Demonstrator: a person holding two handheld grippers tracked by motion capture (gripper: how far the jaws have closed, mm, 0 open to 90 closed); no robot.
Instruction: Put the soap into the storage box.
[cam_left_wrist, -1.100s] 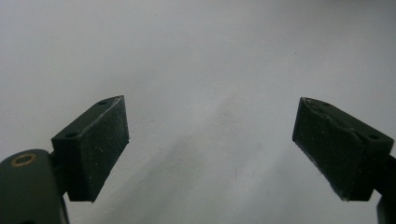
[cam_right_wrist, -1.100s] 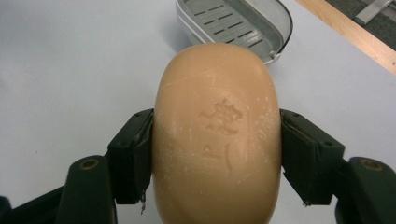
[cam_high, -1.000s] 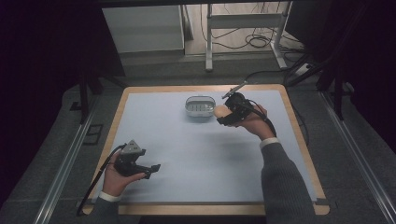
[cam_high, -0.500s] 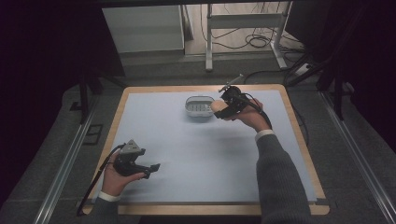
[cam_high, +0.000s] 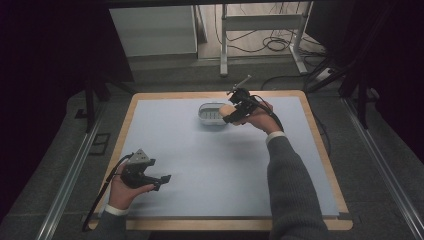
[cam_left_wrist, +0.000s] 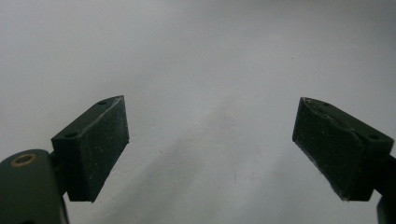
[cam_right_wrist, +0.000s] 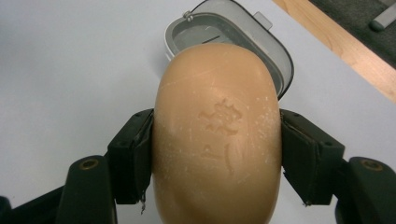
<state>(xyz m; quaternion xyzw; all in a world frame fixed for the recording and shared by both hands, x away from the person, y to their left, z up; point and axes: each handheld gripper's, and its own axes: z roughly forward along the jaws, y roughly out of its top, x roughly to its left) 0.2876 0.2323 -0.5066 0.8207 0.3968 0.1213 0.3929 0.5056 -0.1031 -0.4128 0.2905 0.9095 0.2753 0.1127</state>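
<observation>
Nearest to us, in the high view, our left gripper (cam_high: 150, 176) rests low over the pale blue mat (cam_high: 200, 165) at the near left, and from that height we cannot make out the gap between its jaws. The left gripper view settles it: the two black pads (cam_left_wrist: 95, 147) stand wide apart, released, with bare mat between them.

Farther off, our right gripper (cam_high: 235, 114) is held over the far middle of the mat, and there the high view gives us just a small tan blob at its tip. The right gripper view shows it plainly as a bar of soap (cam_right_wrist: 218, 135), oval and tan, with a faint stamped mark on its face that we cannot read. The jaws are clenched on its two long sides, grasping it, and its near end is cut off by the bottom edge of the picture.

Beyond the soap sits the grey soap dish (cam_right_wrist: 280, 58), and the bar hides much of its hollow. In the high view the soap (cam_high: 227, 109) hangs at the right rim of the dish (cam_high: 207, 116); whether it touches the rim we cannot tell. The wooden table edge (cam_right_wrist: 336, 46) runs past the dish.
</observation>
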